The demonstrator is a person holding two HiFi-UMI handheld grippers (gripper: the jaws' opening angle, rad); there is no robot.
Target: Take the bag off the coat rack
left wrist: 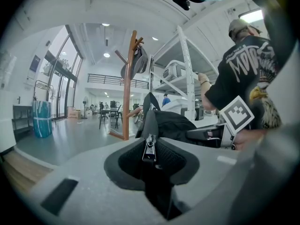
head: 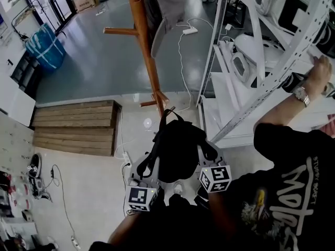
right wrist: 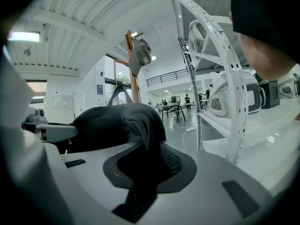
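Note:
In the head view the black bag (head: 178, 148) hangs between my two grippers, below and in front of the wooden coat rack (head: 144, 35) and clear of its pegs. My left gripper (head: 149, 167) is shut on the bag's left side. In the left gripper view (left wrist: 149, 165) its pads pinch the zipper edge, and the metal zipper pull (left wrist: 149, 150) stands between them. My right gripper (head: 204, 155) is shut on the bag's right side, with a fold of black fabric (right wrist: 140, 139) pinched between its pads (right wrist: 143, 172). The rack (left wrist: 127, 88) stands behind the bag (left wrist: 171, 123).
A grey cap (right wrist: 140, 55) hangs on the rack's top. White metal shelving (head: 251, 51) with white devices stands at the right, and a person in a black T-shirt (head: 293, 187) reaches into it. Wooden steps (head: 76, 127) lie left. A white cable (head: 180, 61) crosses the floor.

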